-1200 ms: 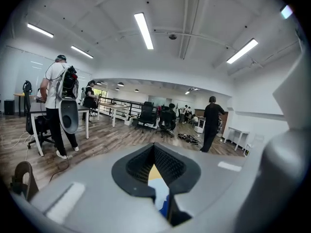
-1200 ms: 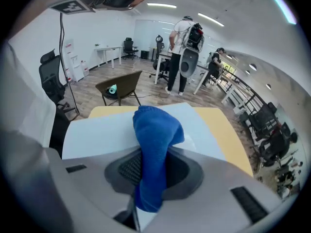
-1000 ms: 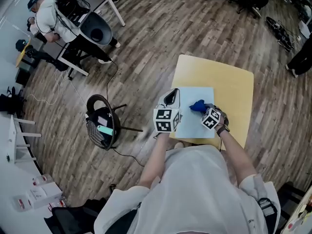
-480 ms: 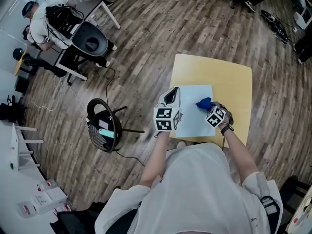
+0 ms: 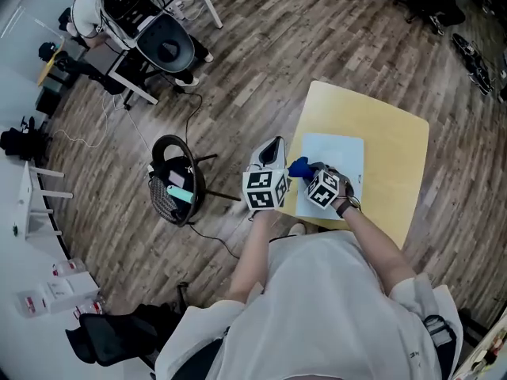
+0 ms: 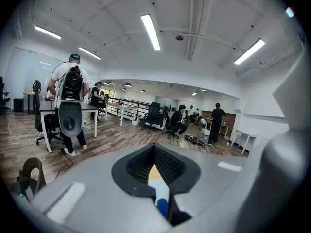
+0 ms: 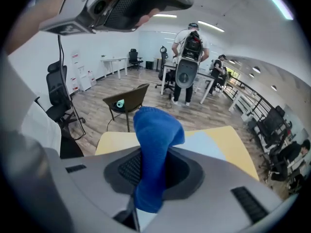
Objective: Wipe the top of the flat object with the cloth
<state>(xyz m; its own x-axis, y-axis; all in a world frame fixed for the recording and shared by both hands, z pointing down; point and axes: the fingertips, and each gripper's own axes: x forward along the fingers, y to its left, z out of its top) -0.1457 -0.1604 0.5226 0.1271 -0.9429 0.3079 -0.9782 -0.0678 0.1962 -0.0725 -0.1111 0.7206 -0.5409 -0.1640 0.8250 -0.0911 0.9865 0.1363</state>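
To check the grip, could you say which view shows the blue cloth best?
Right gripper view: the blue cloth sits large, clamped in the tongs. Head view shows a small patch; left gripper view, a blue sliver.

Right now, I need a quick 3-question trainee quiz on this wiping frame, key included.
1. What do the right gripper's jaws clamp? A) a blue cloth B) a sponge C) nothing
2. Fill in: in the head view the cloth is at the pale blue sheet's ___ edge (the person's left or right).
3. True or false: the sheet lies on the floor.

Key: 1 A. 2 left. 3 false, it lies on the yellow table.
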